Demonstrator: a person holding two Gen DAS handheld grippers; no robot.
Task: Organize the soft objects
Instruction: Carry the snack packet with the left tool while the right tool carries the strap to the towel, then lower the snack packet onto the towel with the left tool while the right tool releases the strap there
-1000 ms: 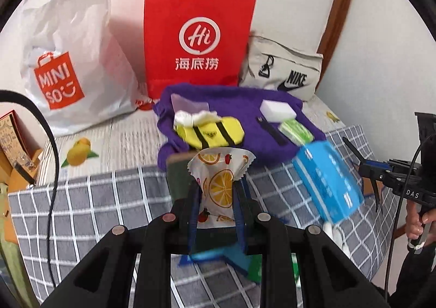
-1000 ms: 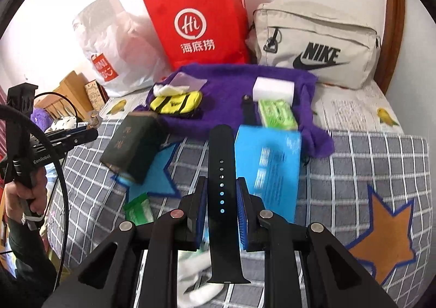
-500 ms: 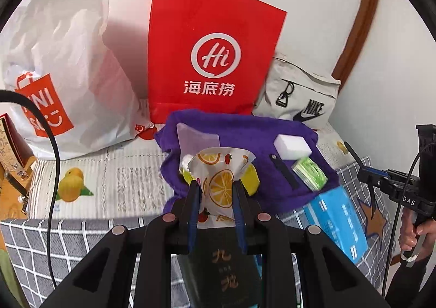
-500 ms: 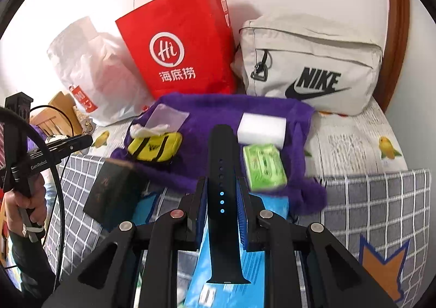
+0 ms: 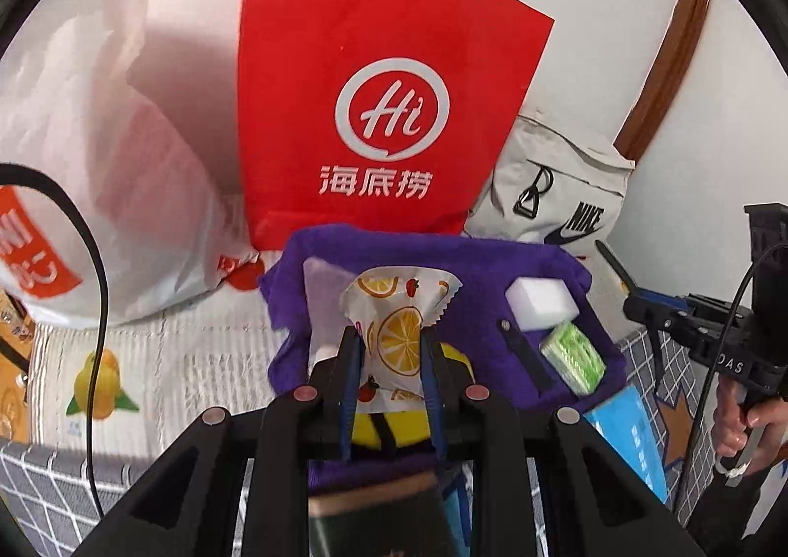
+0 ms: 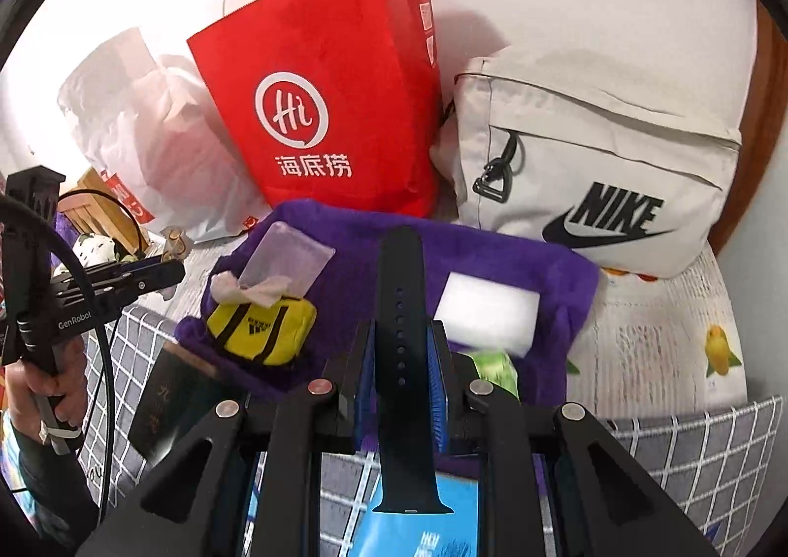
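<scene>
My left gripper [image 5: 389,340] is shut on a fruit-printed soft packet [image 5: 399,306] and holds it upright over the purple towel [image 5: 473,271]. A black watch strap [image 6: 401,271] is clamped in my shut right gripper [image 6: 401,335], above the same towel [image 6: 492,251]. On the towel lie a white sponge [image 6: 485,311], a green packet [image 5: 574,357], a yellow pouch [image 6: 263,328], a crumpled tissue [image 6: 251,291], a clear sachet [image 6: 288,256] and a second black strap [image 5: 524,355].
Behind the towel stand a red paper bag [image 5: 389,89], a white plastic bag [image 5: 98,163] and a beige Nike bag [image 6: 591,163]. A blue tissue pack [image 5: 630,439] and a dark booklet [image 6: 172,404] lie on the grey checked blanket [image 6: 689,448].
Both grippers have moved forward over the blanket toward the purple towel and the bags, each still holding its item. The booklet and blue pack have slid down toward the frame bottoms.
</scene>
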